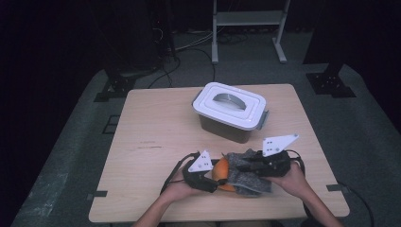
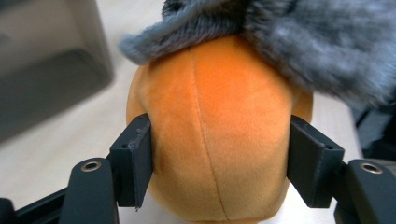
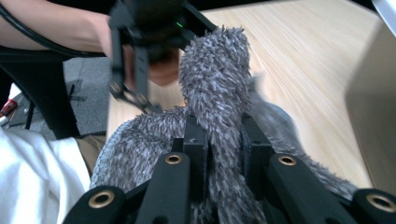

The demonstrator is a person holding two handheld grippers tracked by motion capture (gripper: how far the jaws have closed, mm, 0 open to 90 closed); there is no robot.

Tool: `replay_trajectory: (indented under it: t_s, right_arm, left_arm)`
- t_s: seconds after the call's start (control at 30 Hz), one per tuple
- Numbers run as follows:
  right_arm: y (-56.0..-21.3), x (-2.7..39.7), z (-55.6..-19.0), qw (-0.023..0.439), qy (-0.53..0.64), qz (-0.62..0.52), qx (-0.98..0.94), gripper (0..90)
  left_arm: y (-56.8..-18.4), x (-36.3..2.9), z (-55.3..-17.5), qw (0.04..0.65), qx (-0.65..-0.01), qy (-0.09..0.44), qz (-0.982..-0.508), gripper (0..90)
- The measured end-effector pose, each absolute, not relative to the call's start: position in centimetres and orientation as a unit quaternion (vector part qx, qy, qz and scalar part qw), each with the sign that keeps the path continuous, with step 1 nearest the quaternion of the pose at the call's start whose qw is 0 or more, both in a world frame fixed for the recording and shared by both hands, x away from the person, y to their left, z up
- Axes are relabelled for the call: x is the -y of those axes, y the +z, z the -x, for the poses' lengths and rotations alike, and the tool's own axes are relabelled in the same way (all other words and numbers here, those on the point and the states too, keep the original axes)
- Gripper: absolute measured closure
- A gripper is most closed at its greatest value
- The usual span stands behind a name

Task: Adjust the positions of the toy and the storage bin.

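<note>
In the high view we see the orange plush toy (image 1: 221, 171) lying on the tabletop (image 1: 156, 137) in the lower middle of the frame, partly under a grey fuzzy cloth (image 1: 246, 177) that spreads to its right. Our left hand-held gripper (image 1: 208, 177) sits at the toy's left; in the left gripper view its jaws stand on either side of the toy (image 2: 219, 140) with both pads pressing into the plush, the cloth (image 2: 299, 42) draped over the top of the toy. Our right hand-held gripper (image 1: 248, 165) comes in from the lower right, and in the right gripper view its jaws pinch a fold of the cloth (image 3: 215, 93). A lidded white box (image 1: 230, 111) stands above, near the centre of the tabletop, apart from both.
</note>
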State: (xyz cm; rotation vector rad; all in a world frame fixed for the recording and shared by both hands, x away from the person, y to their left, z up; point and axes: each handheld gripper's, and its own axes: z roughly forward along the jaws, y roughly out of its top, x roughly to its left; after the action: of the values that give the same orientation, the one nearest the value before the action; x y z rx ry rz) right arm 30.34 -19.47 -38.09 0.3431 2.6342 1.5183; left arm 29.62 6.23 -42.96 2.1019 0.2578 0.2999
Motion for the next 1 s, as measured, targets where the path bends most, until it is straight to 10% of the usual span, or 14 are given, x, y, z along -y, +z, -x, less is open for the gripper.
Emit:
replay_trajectory:
  t_s: [0.4,0.63,0.83,1.0]
  right_arm:
    - [-38.2,19.0,-31.4,0.060,0.476,-0.118,-0.869,76.2]
    - [-39.5,19.4,-31.5,0.035,0.482,-0.126,-0.866,76.1]
    - [-39.6,19.0,-31.0,0.028,0.492,-0.121,-0.862,76.1]
    - [-38.7,16.8,-30.7,0.028,0.494,-0.091,-0.864,76.0]
  left_arm:
    - [-43.0,-8.0,-29.5,0.469,-0.099,0.141,-0.866,30.5]
    - [-43.7,-7.9,-30.5,0.489,-0.148,0.082,-0.856,5.6]
    - [-43.6,-7.8,-30.2,0.478,-0.126,0.098,-0.864,27.4]
    - [-43.2,-7.2,-29.8,0.474,-0.108,0.118,-0.866,28.5]
